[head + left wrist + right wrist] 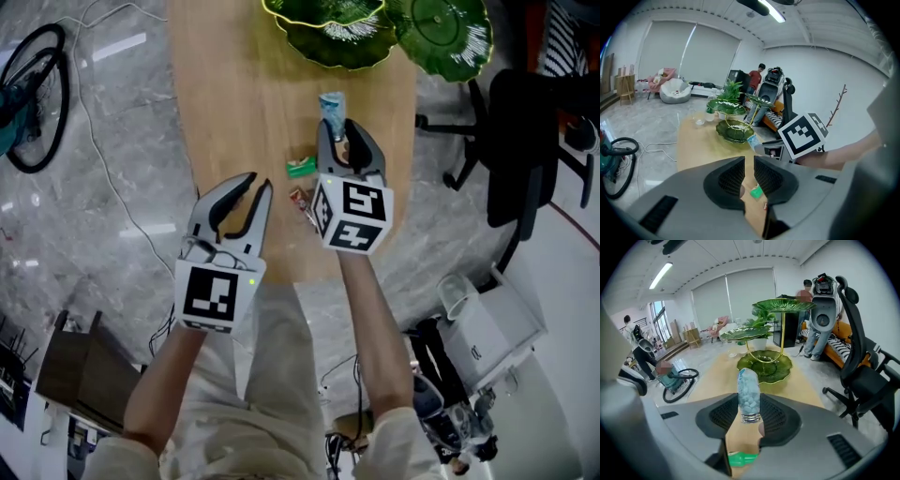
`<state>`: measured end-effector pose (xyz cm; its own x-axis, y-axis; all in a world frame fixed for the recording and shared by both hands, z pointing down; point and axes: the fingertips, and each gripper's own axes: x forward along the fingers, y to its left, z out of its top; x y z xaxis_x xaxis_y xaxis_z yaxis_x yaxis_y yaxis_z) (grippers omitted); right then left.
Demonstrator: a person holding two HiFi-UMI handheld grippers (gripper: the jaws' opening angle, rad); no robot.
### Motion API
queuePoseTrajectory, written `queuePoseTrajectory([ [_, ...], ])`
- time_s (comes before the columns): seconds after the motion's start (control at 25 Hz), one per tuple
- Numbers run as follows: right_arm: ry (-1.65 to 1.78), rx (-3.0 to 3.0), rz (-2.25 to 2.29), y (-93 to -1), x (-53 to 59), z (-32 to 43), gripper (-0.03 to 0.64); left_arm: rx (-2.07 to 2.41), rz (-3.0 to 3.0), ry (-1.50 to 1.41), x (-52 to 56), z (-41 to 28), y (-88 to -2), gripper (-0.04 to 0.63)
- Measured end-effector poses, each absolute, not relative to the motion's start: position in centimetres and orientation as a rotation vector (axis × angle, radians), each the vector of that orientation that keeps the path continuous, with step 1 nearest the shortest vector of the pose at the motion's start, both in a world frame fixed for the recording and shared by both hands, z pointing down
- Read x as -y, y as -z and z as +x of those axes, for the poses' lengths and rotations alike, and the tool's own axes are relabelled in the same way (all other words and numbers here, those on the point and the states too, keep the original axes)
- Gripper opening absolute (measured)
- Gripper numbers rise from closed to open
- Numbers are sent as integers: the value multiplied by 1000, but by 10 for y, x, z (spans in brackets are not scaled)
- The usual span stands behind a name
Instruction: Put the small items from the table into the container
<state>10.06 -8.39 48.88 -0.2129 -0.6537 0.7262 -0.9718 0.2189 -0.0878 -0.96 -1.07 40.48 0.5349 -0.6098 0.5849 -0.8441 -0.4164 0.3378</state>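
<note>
Pinched in the right claw (749,404), the blue candy packet (748,387) should be carried gently to the green dish (765,366) at 12 o'clock. The left claw (749,169) is pressed almost together, empty.

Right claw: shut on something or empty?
Shut on the clear packet of pale-blue pellets; the right claw presses it from both sides.

Bare tabletop (234,103) at left, green leaf dishes (342,42) close ahead.
</note>
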Motion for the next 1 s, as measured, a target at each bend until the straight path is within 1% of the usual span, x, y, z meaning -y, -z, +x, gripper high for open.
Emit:
queuePoseTrajectory([
  [0.6,-740,1944,1557,-509,125,100,144,1141,2174,-508,38,-3,-431,67],
  [1.0,-722,1905,1620,-517,162,108,144,1142,2202,-509,53,-7,-432,67],
])
